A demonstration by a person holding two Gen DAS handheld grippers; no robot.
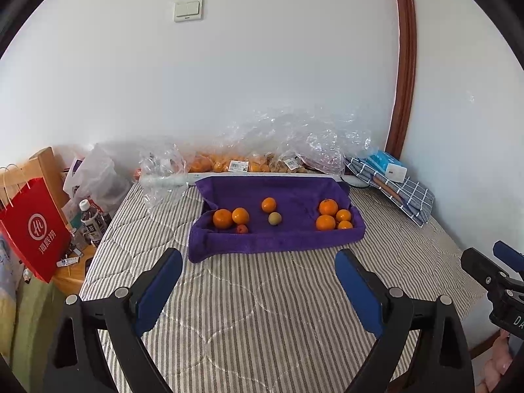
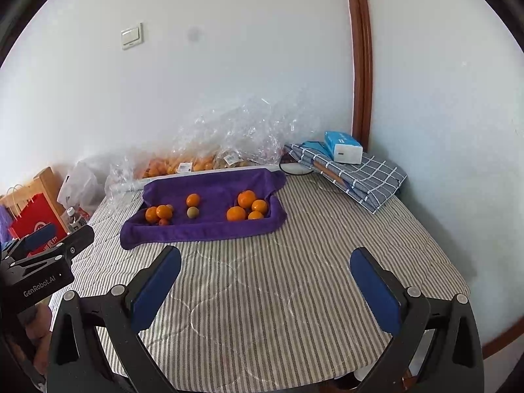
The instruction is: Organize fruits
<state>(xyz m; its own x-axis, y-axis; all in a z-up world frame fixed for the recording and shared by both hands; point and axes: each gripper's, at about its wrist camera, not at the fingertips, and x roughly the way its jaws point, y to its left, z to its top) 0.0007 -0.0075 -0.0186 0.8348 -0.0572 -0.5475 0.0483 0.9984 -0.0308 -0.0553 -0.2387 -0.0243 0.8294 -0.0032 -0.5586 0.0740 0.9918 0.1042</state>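
Note:
A purple towel (image 1: 288, 237) (image 2: 203, 229) lies on the striped bed. On it sit a right cluster of oranges (image 1: 328, 207) (image 2: 246, 198), two oranges at the left (image 1: 222, 218) (image 2: 151, 214) with a small red fruit (image 1: 242, 229), and a lone orange (image 1: 268, 204) (image 2: 193, 200) beside a greenish fruit (image 1: 274, 218) (image 2: 192, 212). My left gripper (image 1: 258, 255) is open and empty, short of the towel's near edge. My right gripper (image 2: 265, 252) is open and empty, nearer the bed's front. Each gripper shows at the other view's edge.
Clear plastic bags of fruit (image 1: 242, 163) (image 2: 183, 165) line the wall behind the towel. A folded checked cloth (image 1: 402, 190) (image 2: 363, 177) with a blue box (image 2: 344, 147) lies at the back right. A red paper bag (image 1: 32, 229) and bottles (image 1: 91, 217) stand left of the bed.

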